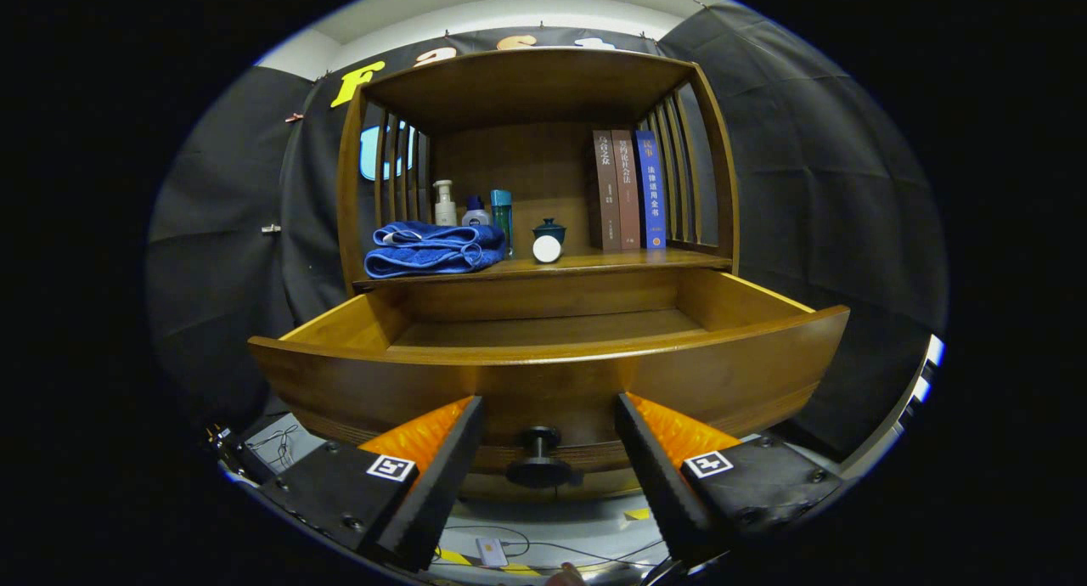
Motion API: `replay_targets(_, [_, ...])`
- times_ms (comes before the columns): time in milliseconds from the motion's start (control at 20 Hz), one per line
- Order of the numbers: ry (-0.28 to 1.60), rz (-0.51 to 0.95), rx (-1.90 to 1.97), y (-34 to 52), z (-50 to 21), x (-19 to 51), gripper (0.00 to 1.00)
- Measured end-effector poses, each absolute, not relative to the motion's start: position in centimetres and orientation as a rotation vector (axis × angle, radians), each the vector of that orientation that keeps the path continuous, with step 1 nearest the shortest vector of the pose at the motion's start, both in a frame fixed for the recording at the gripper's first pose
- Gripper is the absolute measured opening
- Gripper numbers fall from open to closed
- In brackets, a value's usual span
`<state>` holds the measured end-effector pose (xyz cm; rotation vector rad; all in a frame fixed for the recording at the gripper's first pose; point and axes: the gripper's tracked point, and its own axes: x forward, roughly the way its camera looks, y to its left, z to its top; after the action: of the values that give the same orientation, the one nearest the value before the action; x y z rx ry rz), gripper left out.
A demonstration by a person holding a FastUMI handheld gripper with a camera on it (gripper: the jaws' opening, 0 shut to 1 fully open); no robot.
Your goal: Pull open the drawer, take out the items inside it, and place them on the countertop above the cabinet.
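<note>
Gripper (pixel 548 416) fingers spread wide, holding nothing, knob (pixel 538 457) between them, untouched. Drawer (pixel 548 361) pulled out; visible floor looks bare (front strip hidden behind the panel). Towel (pixel 433 248), bottles (pixel 472 209), white puck (pixel 547 249) sit on countertop (pixel 611 262). Risk: calling it done with something left unseen near the front; or bumping the knob and pushing the drawer back in.
</note>
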<state>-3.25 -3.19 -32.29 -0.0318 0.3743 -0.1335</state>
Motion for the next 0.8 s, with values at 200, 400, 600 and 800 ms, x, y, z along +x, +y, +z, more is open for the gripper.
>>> replay_targets(200, [0.379,-0.129,-0.036,-3.4,-32.5,-1.5,0.99])
replay_targets(400, [0.359,-0.137,-0.034,-3.4,-32.2,1.3,0.99])
replay_targets(600, [0.356,-0.144,-0.025,-3.5,-32.7,4.5,0.99])
replay_targets(800, [0.346,-0.147,-0.025,-3.7,-33.3,7.2,0.99])
